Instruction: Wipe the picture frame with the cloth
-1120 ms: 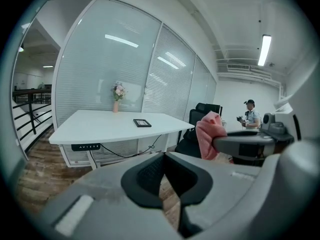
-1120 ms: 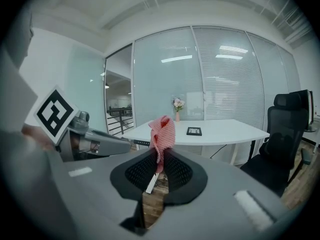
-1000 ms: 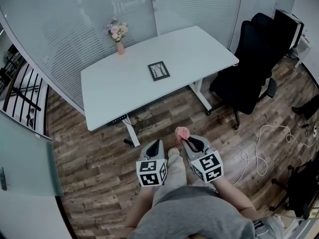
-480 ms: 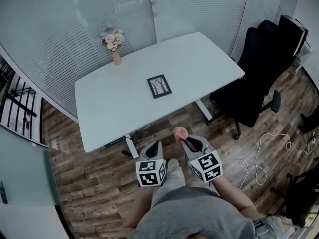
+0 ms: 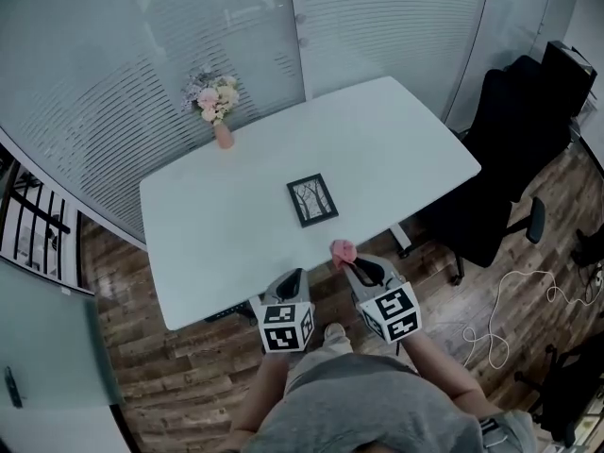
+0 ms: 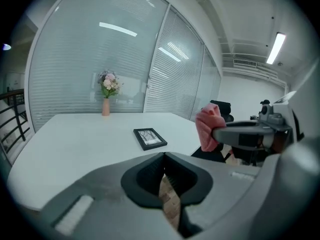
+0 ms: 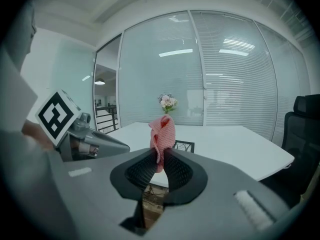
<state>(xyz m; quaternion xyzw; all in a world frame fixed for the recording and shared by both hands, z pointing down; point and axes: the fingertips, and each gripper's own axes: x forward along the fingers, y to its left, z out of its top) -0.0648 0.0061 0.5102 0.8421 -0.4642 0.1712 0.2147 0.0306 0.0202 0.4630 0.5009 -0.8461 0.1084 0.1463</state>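
Observation:
A small black picture frame (image 5: 312, 199) lies flat near the middle of the white table (image 5: 236, 215); it also shows in the left gripper view (image 6: 149, 138) and partly behind the cloth in the right gripper view (image 7: 184, 146). My right gripper (image 5: 349, 265) is shut on a bunched pink cloth (image 5: 343, 250), which sticks up from its jaws (image 7: 162, 134). The left gripper (image 5: 293, 277) is shut with nothing in it (image 6: 164, 156). Both hover at the table's near edge, short of the frame.
A pink vase of flowers (image 5: 217, 107) stands at the table's far left edge. A black office chair (image 5: 500, 173) sits to the right of the table. A white cable (image 5: 514, 295) lies on the wood floor. Glass walls with blinds stand behind the table.
The table and frame have come closer and lower in the head view as the person walked toward them. Both grippers kept their pose, the cloth still held.

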